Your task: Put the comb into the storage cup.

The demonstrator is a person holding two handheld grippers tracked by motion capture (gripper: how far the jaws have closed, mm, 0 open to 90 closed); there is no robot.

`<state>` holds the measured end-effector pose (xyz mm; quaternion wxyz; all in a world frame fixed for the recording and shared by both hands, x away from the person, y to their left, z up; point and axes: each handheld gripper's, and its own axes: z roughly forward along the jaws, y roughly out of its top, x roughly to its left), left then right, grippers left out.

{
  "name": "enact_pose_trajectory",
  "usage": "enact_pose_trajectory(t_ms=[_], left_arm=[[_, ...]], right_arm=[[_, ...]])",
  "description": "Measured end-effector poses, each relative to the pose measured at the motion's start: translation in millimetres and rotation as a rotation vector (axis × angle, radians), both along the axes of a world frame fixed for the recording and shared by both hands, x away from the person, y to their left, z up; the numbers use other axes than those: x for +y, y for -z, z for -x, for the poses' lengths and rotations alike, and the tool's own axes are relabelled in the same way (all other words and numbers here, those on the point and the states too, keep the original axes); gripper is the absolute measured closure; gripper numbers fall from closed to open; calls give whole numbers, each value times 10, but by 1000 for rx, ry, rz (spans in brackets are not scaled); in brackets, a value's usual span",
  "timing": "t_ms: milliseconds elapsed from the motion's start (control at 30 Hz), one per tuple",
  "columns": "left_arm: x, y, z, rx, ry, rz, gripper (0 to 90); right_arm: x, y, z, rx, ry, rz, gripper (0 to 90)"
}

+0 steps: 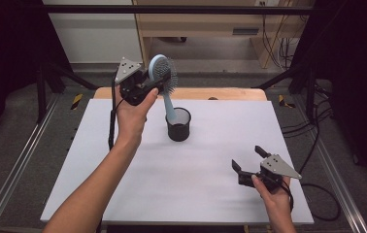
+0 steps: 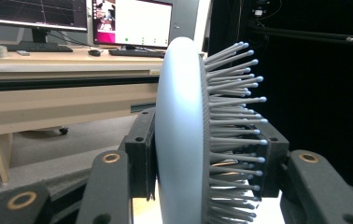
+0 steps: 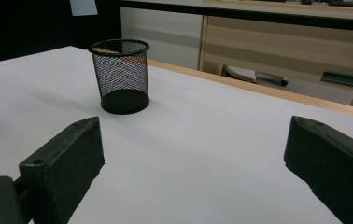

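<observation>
Left gripper is clamped on a pale blue hairbrush: one black jaw presses the smooth back of the brush head, the other sits on the bristle side w/ grey ball-tipped bristles fanning out twd the right of the frame. Brush head stands upright & edge-on, rising well above both jaws. Behind it, a wooden desk carries monitors, a keyboard & a mouse; grey floor below the desk, dark area w/ a black bar at right.
</observation>
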<state>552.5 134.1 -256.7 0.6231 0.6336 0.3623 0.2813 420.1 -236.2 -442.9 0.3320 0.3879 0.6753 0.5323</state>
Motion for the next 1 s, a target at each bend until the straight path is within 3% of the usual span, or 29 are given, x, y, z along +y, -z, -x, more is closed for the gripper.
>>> enact_pose_trajectory(t_ms=[600,1000], left_arm=[[-13,-3,-99,-9,-20,-8,518],[-91,76,-176,4,-25,-9,516]], right_arm=[[3,3,-1,-1,-17,-5,46],[14,2,5,1,-30,-4,47]])
